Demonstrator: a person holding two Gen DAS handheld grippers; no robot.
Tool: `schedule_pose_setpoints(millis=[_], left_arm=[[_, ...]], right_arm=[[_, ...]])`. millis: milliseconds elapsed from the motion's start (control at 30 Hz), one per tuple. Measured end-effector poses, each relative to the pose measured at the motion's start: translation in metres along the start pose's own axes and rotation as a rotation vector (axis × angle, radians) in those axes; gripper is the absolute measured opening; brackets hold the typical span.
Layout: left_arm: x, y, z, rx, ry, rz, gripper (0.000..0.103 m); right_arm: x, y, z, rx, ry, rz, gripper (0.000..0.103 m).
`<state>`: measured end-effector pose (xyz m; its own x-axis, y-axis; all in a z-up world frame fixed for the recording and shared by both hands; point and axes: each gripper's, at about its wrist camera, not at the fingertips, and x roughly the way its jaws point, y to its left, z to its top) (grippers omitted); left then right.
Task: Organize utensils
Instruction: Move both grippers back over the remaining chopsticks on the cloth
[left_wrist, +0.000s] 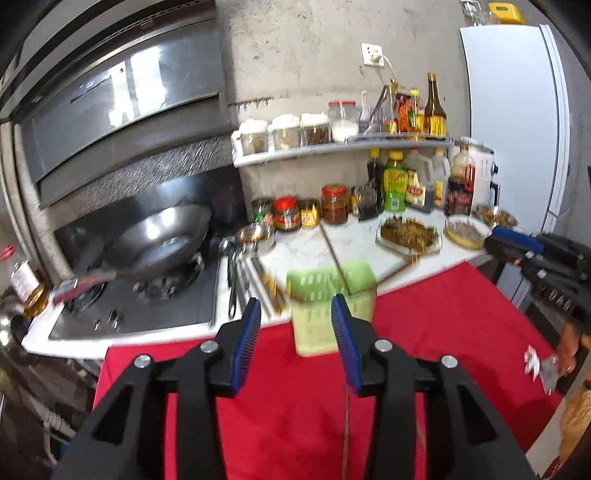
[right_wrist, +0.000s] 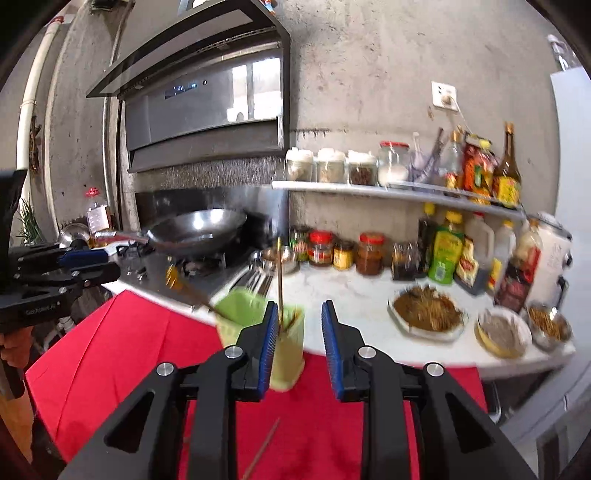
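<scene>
Wok (right_wrist: 197, 230): bare metal, glossy, bright glare across its bowl.
Range hood (right_wrist: 207, 107): brushed steel and dark glass, reflective.
Wall (right_wrist: 369, 74): raw concrete, rough, mottled, matt.
Countertop (right_wrist: 354, 299): pale marbled stone, smooth.
Cloth (right_wrist: 110, 350): red fabric, soft and matt.
Utensil holder (right_wrist: 286, 343): pale green plastic, dull, slotted sides.
Gripper pads (right_wrist: 269, 343): ribbed blue rubber-like facing on matt black plastic.
Chopstick (right_wrist: 279, 280): brownish wood.

Bare concrete wall (right_wrist: 369, 74), range hood (right_wrist: 207, 99), white counter (right_wrist: 351, 295)
</scene>
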<state>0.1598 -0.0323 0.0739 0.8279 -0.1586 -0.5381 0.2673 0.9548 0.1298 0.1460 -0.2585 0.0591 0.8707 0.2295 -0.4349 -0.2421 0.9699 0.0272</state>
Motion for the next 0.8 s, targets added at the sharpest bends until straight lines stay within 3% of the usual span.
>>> schedule_pose_setpoints(millis=[400,800], left_arm=[[-0.018,-0.005,-0.161,-0.046,0.138,0.06,0.039],[-0.045,0.011,-0.224,-0.16,0.144,0.107,0.039]], right_arm=[[-0.047,0.039,-0.133,0.019,0.125,-0.015,0.03],[-0.065,0.06,-0.191,0.072,0.182,-0.023,0.03]])
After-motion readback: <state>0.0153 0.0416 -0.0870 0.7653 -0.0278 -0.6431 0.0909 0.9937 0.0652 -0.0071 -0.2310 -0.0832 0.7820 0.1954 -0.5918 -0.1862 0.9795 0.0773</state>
